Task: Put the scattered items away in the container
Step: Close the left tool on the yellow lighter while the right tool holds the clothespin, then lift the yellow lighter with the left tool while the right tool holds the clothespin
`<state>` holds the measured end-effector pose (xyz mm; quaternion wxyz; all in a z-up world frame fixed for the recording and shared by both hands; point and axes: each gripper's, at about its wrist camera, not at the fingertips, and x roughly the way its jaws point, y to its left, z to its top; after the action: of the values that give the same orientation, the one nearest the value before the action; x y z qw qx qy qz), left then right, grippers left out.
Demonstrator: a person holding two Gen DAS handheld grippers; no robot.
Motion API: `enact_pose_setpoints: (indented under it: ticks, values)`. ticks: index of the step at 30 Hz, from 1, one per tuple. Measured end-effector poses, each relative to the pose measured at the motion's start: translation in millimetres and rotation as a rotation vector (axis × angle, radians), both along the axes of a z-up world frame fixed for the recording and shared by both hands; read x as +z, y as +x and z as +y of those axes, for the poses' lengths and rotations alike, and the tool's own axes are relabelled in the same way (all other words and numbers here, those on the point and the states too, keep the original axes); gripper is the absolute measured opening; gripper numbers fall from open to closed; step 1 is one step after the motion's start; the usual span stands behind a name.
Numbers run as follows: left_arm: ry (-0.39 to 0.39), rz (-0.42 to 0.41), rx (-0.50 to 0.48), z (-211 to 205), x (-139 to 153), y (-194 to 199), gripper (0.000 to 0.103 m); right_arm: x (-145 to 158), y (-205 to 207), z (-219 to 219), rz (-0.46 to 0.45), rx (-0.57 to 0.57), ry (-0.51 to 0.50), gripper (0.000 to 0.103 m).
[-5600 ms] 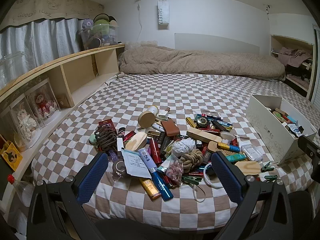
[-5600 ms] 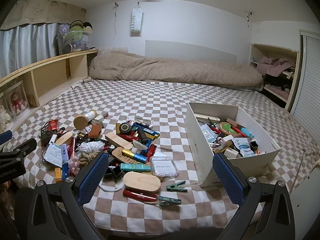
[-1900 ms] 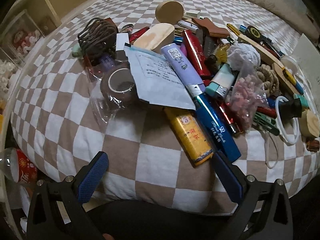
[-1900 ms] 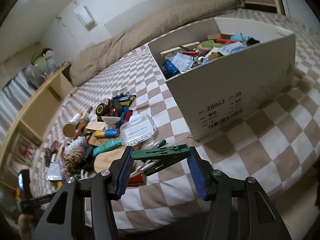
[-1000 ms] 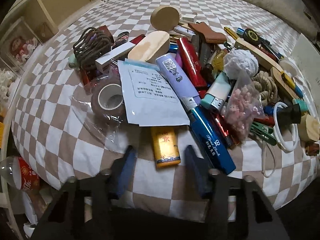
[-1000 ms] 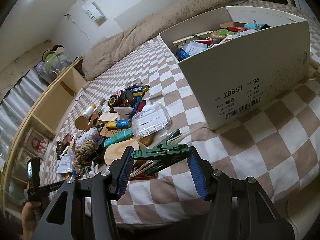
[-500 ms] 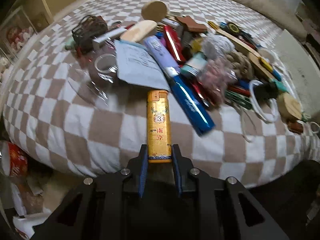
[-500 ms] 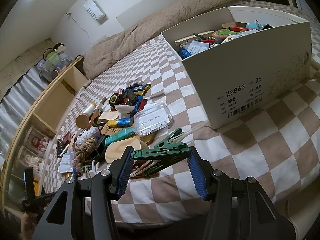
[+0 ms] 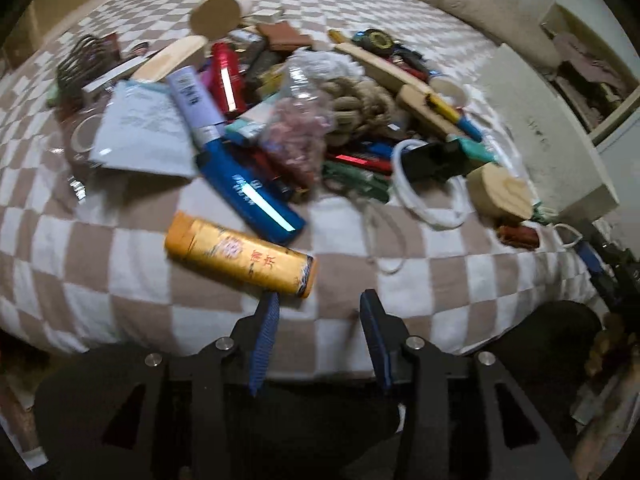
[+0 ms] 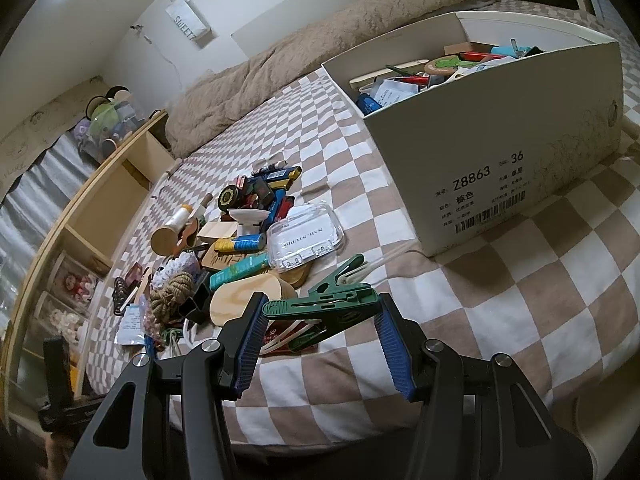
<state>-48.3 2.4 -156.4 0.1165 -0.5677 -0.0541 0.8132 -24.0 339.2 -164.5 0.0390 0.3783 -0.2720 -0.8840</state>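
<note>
A pile of small items lies on the checkered bed. My left gripper (image 9: 320,312) is open, its jaws apart; the yellow lighter (image 9: 240,255) lies crosswise just ahead of the left fingertip, on the bedding near the front edge. My right gripper (image 10: 320,316) is shut on a green clothespin (image 10: 320,307), held above the bed. The white shoebox (image 10: 500,176), holding several items, stands to the right of the pile and ahead of my right gripper; its corner also shows in the left wrist view (image 9: 552,132).
The pile holds a blue tube (image 9: 252,196), a rope coil (image 9: 360,100), a wooden oval (image 10: 252,300), a clear plastic case (image 10: 306,240) and several others. A wooden shelf (image 10: 92,200) runs along the left. A brown duvet (image 10: 320,40) lies at the back.
My left gripper closed on the yellow lighter and lifted it, then opened; the lighter now lies sideways on the bed. My right gripper keeps hold of the green clothespin, nearly still.
</note>
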Motion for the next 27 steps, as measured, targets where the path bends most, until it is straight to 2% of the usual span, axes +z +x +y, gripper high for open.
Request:
enact_pose_setpoints:
  ticks: [4,6,7,8,11,13,16,19,24,27]
  values:
    - [-0.018,0.008,0.004,-3,2,-2,0.043,0,1,1,-0.002,0.001,-0.004,0.055]
    - [-0.081,0.034,0.009,-8,7,0,0.058,-1,1,1,-0.003,0.001,-0.01,0.055]
    - [-0.129,0.064,0.011,-11,12,3,0.073,-1,1,1,-0.003,0.002,-0.012,0.055]
    - [-0.159,0.091,0.007,-14,16,4,0.082,-1,1,1,-0.003,0.003,-0.012,0.055]
    - [-0.254,0.165,-0.048,-19,27,5,0.089,-1,0,-2,-0.004,0.009,-0.004,0.055]
    - [-0.329,0.203,-0.122,-17,31,2,0.094,0,0,-3,-0.007,0.02,0.002,0.055]
    - [-0.383,0.218,-0.254,-12,29,-2,0.096,0,-1,-3,-0.009,0.021,0.006,0.055]
    - [-0.381,0.174,-0.329,-6,18,-8,0.096,-1,0,-2,-0.011,0.016,-0.002,0.055]
    - [-0.367,0.125,-0.348,-1,3,-15,0.096,-2,-1,-2,-0.014,0.017,0.005,0.055]
    - [-0.339,0.095,-0.319,-4,-1,-24,0.096,-2,-2,-2,-0.019,0.02,0.003,0.055]
